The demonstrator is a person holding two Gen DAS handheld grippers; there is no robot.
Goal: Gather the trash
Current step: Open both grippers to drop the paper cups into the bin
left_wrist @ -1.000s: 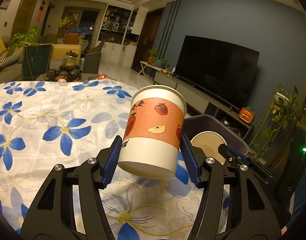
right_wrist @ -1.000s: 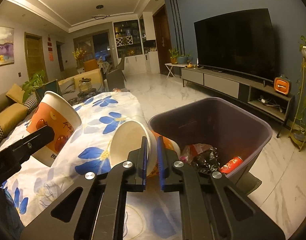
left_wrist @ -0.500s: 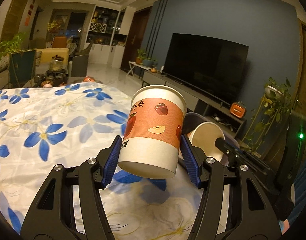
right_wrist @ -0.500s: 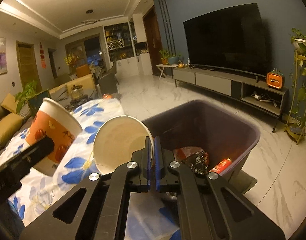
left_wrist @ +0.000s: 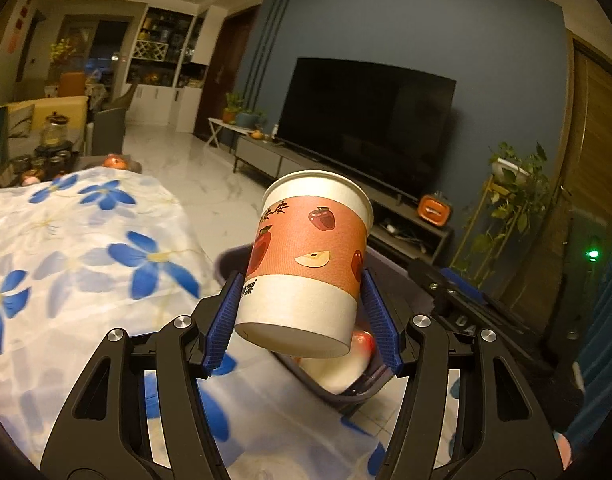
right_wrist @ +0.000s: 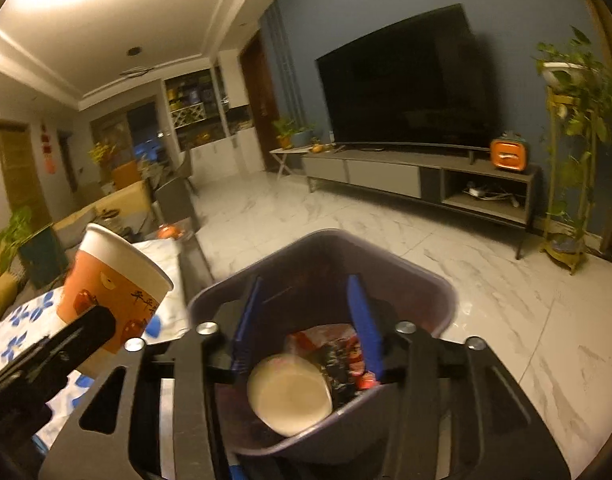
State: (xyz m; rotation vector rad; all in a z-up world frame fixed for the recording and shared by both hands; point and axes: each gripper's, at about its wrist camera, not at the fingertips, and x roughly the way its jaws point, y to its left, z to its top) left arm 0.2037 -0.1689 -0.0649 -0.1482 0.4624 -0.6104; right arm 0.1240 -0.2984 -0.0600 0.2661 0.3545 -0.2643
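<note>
Left claw (left_wrist: 302,316) grips orange-banded white paper cup (left_wrist: 306,256); right claw (right_wrist: 307,328) wide, empty, above dark plastic bin (right_wrist: 433,292).

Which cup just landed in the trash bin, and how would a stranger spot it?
Find the dark bin on the marble floor beside the flowered table. Inside, on crumpled wrappers, a paper cup lies on its side. Unlike the upright cup in the left gripper, nothing holds it.

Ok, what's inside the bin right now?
In the bin: a paper cup lying open-mouthed, crumpled wrappers and something red. Anything beneath them is covered.
</note>
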